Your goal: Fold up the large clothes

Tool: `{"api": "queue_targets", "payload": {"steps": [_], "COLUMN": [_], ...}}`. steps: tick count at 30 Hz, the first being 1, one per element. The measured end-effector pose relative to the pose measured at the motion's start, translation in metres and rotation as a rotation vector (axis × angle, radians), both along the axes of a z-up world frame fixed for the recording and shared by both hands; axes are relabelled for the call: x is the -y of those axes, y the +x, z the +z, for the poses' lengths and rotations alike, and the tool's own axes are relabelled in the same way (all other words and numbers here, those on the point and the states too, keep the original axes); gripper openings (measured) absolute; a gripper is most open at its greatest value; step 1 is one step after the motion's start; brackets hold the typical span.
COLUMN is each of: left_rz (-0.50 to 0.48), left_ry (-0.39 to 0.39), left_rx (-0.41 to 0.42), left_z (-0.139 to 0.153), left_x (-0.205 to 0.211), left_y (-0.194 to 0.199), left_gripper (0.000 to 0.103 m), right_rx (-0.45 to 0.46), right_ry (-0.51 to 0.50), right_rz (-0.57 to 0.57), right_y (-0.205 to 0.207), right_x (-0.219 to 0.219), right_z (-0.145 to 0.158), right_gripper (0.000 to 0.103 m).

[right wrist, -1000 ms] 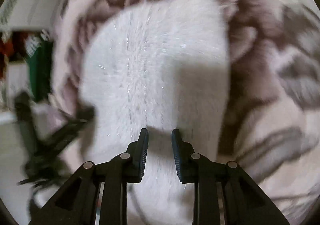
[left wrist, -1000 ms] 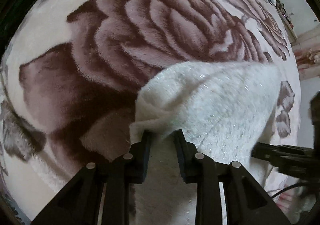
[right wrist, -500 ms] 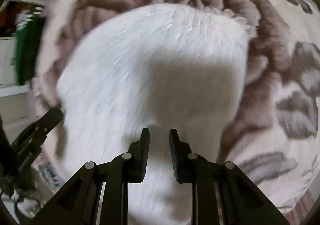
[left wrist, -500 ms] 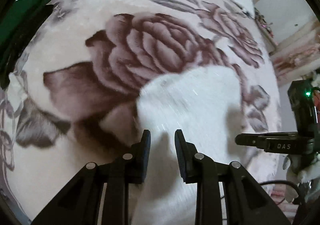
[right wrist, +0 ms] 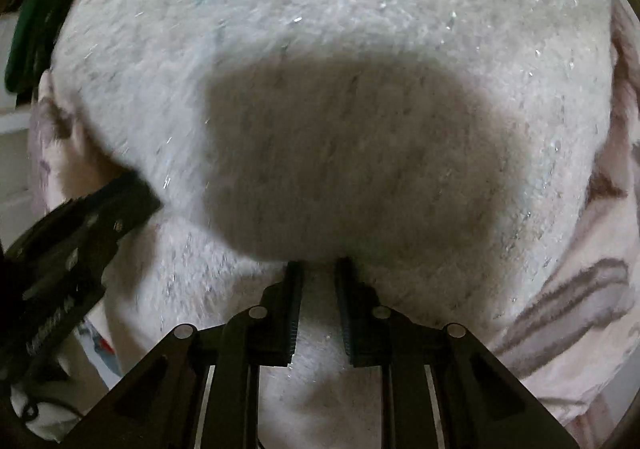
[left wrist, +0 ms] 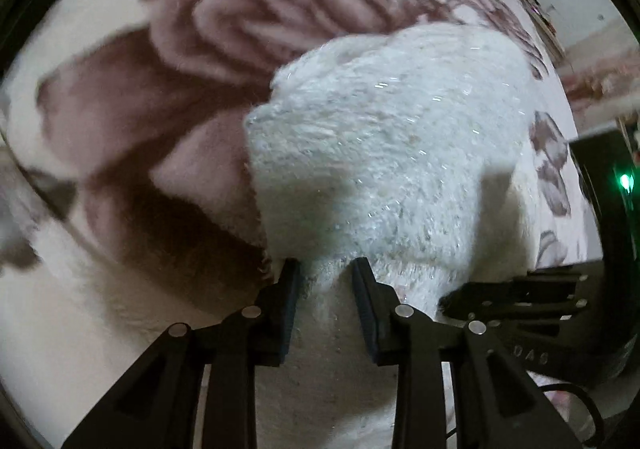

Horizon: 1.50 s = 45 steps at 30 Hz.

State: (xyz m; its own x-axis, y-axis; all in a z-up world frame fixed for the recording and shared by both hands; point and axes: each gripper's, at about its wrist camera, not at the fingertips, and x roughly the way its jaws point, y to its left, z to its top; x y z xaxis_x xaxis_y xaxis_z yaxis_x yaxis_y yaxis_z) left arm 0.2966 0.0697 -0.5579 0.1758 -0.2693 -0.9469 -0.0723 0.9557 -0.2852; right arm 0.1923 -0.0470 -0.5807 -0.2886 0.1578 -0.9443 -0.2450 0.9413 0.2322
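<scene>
Both jaws clamped on fluffy white sparkly sweater (left wrist: pixel 392 153) | left gripper (left wrist: pixel 326 269), right gripper (right wrist: pixel 318 269) level | lay hem evenly on rose-patterned plush blanket (left wrist: pixel 168 97), keep tension.

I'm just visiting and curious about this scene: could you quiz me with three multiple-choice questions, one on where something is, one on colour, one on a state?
1. The fluffy garment lies on:
A a flowered blanket
B a wooden floor
C a metal rack

2. The garment's colour:
A red
B white
C blue

3. The left hand-held gripper is:
A wide open above the cloth
B closed on the garment's edge
C out of view

Answers: A, brown roses surround it; B, white sparkly pile; B, cloth fills the narrow gap between its fingers.
</scene>
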Motion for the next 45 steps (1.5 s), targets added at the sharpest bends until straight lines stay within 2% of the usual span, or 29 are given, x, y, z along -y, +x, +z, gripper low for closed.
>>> {"api": "queue_targets", "payload": {"steps": [3, 5, 6, 7, 8, 9, 11, 13, 15, 17, 18, 20, 21, 22, 24, 27, 29, 31, 32, 33, 35, 36, 38, 40, 41, 42, 43, 44, 45], "left_rz": [-0.017, -0.004, 0.008, 0.020, 0.035, 0.057, 0.102, 0.152, 0.183, 0.200, 0.194, 0.178, 0.180, 0.189, 0.220, 0.246, 0.255, 0.263, 0.271, 0.295, 0.342, 0.353, 0.322, 0.316, 0.321, 0.327, 0.328, 0.327, 0.328], "left_ry": [0.074, 0.092, 0.075, 0.054, 0.023, 0.005, -0.030, -0.056, -0.099, -0.118, -0.134, -0.128, -0.130, -0.129, -0.181, -0.257, -0.280, -0.226, -0.191, -0.180, -0.253, -0.292, -0.304, -0.345, -0.365, -0.378, -0.389, -0.406, -0.422], "left_rx": [0.107, 0.184, 0.200, 0.197, 0.182, 0.160, 0.101, 0.014, -0.074, -0.170, -0.207, -0.224, -0.204, -0.174, -0.119, -0.064, -0.072, -0.106, -0.122, -0.150, -0.187, -0.191, -0.209, -0.234, -0.240, -0.234, -0.222, -0.206, -0.198], "left_z": [0.043, 0.075, 0.087, 0.092, 0.095, 0.096, 0.091, 0.082, 0.065, 0.046, 0.036, 0.025, 0.026, 0.030, 0.044, 0.063, 0.060, 0.044, 0.031, 0.016, 0.000, -0.001, 0.005, 0.012, 0.016, 0.021, 0.023, 0.025, 0.023], "left_x": [0.002, -0.002, -0.007, -0.012, -0.017, -0.024, -0.034, -0.038, -0.039, -0.034, -0.027, -0.015, -0.012, -0.009, -0.007, 0.000, 0.004, 0.001, -0.006, -0.014, -0.032, -0.039, -0.045, -0.053, -0.058, -0.063, -0.064, -0.068, -0.068], "left_y": [-0.013, -0.033, -0.046, -0.056, -0.068, -0.081, -0.109, -0.142, -0.173, -0.204, -0.215, -0.233, -0.237, -0.243, -0.253, -0.266, -0.271, -0.273, -0.273, -0.274, -0.274, -0.272, -0.269, -0.272, -0.274, -0.275, -0.276, -0.275, -0.274], "left_gripper": [0.028, 0.031, 0.041, 0.049, 0.063, 0.066, 0.066, 0.066, 0.066, 0.066, 0.066, 0.061, 0.032, 0.024, 0.018, 0.018, 0.018, 0.018, 0.018, 0.019, 0.023, 0.026, 0.038, 0.041, 0.047, 0.054, 0.056, 0.060, 0.062], "right_rx": [-0.001, -0.002, 0.003, 0.001, 0.000, 0.002, -0.021, -0.081, -0.161, -0.213, -0.247, -0.331, -0.360, -0.351, -0.281, -0.208, -0.162, -0.121, -0.119, -0.125, -0.128, -0.159, -0.245, -0.261, -0.263, -0.265, -0.260, -0.256, -0.256], "right_ry": [0.004, 0.077, 0.117, 0.177, 0.225, 0.269, 0.314, 0.326, 0.315, 0.309, 0.313, 0.333, 0.343, 0.318, 0.268, 0.252, 0.238, 0.217, 0.211, 0.185, 0.157, 0.175, 0.228, 0.252, 0.254, 0.259, 0.274, 0.294, 0.325], "right_rz": [0.005, -0.031, -0.049, -0.079, -0.107, -0.135, -0.187, -0.258, -0.348, -0.402, -0.431, -0.483, -0.499, -0.500, -0.518, -0.562, -0.573, -0.562, -0.559, -0.552, -0.536, -0.531, -0.537, -0.543, -0.531, -0.526, -0.535, -0.546, -0.560], "right_y": [-0.003, -0.006, -0.011, -0.019, -0.029, -0.041, -0.076, -0.119, -0.168, -0.211, -0.231, -0.261, -0.275, -0.275, -0.279, -0.289, -0.302, -0.311, -0.314, -0.317, -0.315, -0.314, -0.313, -0.316, -0.317, -0.317, -0.318, -0.319, -0.321], "right_x": [0.000, 0.014, 0.024, 0.041, 0.056, 0.072, 0.107, 0.137, 0.163, 0.162, 0.166, 0.166, 0.163, 0.153, 0.151, 0.159, 0.161, 0.176, 0.179, 0.181, 0.184, 0.189, 0.192, 0.194, 0.195, 0.193, 0.190, 0.191, 0.190], "right_z": [0.014, 0.040, 0.051, 0.066, 0.077, 0.085, 0.088, 0.077, 0.057, 0.032, 0.018, -0.009, -0.021, -0.025, -0.023, -0.002, 0.016, 0.031, 0.031, 0.026, 0.013, 0.005, -0.011, -0.012, -0.017, -0.018, -0.019, -0.018, -0.022], "right_gripper": [0.019, 0.023, 0.039, 0.067, 0.078, 0.084, 0.084, 0.084, 0.084, 0.084, 0.083, 0.073, 0.049, 0.023, 0.015, 0.010, 0.009, 0.008, 0.004, 0.000, 0.000, 0.000, 0.000, 0.001, 0.002, 0.010, 0.027, 0.040, 0.067]}}
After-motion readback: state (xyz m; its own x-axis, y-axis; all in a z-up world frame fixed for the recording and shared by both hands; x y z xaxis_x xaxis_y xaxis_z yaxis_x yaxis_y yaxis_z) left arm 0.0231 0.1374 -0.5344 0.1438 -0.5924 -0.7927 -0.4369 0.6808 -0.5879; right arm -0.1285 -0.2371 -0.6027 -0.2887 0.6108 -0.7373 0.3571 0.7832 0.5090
